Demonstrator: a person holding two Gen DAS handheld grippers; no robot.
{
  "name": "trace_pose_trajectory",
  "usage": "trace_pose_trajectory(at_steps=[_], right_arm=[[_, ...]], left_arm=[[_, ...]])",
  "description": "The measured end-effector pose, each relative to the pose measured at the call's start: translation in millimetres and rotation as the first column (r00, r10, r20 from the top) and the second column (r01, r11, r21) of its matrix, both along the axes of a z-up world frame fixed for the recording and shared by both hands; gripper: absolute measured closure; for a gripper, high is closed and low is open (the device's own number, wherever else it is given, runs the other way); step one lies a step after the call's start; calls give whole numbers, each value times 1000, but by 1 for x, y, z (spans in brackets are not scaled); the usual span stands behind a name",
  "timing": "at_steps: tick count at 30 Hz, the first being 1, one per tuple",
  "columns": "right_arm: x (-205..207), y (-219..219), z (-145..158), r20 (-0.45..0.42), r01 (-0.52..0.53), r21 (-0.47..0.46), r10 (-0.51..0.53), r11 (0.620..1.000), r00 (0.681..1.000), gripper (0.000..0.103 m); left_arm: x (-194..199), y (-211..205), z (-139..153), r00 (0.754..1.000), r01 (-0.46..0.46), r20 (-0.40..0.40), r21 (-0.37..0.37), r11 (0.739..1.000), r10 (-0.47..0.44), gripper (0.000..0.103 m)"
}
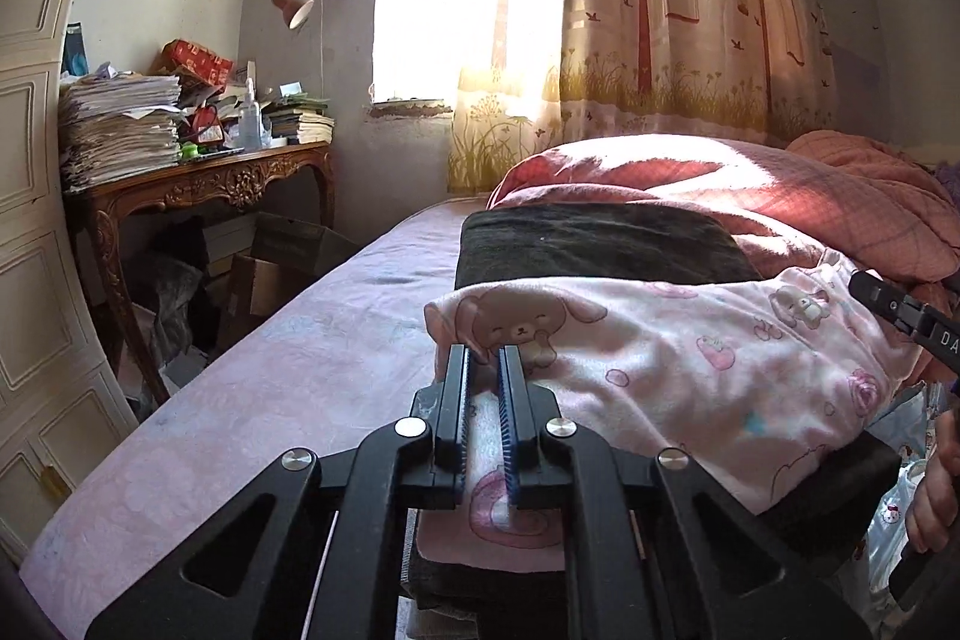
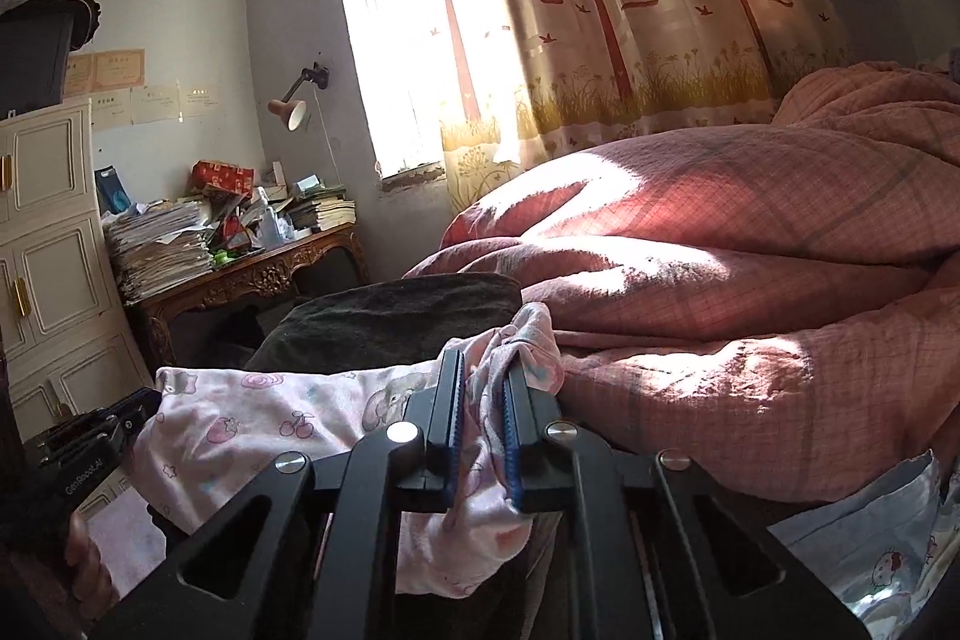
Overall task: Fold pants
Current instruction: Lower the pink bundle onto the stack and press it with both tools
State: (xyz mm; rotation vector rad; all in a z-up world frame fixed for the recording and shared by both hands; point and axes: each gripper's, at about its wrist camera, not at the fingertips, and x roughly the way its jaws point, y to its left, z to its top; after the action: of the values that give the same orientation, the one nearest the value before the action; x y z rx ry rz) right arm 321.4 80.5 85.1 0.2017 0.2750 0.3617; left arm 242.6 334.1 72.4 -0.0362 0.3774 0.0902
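Note:
Pink cartoon-print pants (image 1: 660, 370) lie folded across a dark folded cloth (image 1: 600, 244) on the bed. My left gripper (image 1: 485, 355) is shut on the pants' left edge, with pink fabric pinched between its blue pads. In the right wrist view the pants (image 2: 252, 418) stretch off to the left. There my right gripper (image 2: 483, 361) is shut on their bunched right end, which sticks up past the fingertips. Each gripper shows in the other's view: the right one (image 1: 900, 316) at the far right, the left one (image 2: 90, 430) at the far left.
A bulky pink checked quilt (image 2: 720, 250) is heaped behind and right of the pants. Pink bed sheet (image 1: 270, 370) spreads to the left. A carved desk (image 1: 210, 178) piled with papers, boxes beneath it and a white cabinet (image 1: 36, 220) stand beyond the bed's left side.

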Motion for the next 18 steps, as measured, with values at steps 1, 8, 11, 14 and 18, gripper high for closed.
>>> trace_pose_trajectory(at_steps=[1,8,11,14,18], right_arm=[[3,1,-5,-12,3,0,-3,1000,1000,91],[41,-4,-46,-170,23,-19,-26,1000,985,91],[42,-5,-49,-163,19,-22,-22,1000,986,91],[37,1,-43,-133,63,-112,-78,992,988,91],[7,-9,-10,-5,160,-51,-160,986,987,91]], left_arm=[[2,1,-5,1000,2,-1,-5,1000,-2,94],[1,1,-15,999,19,31,30,999,-20,94],[-1,3,-13,998,28,48,50,998,-30,92],[-11,8,0,993,-58,108,87,995,49,79],[-27,27,22,982,-82,173,-2,997,81,84]])
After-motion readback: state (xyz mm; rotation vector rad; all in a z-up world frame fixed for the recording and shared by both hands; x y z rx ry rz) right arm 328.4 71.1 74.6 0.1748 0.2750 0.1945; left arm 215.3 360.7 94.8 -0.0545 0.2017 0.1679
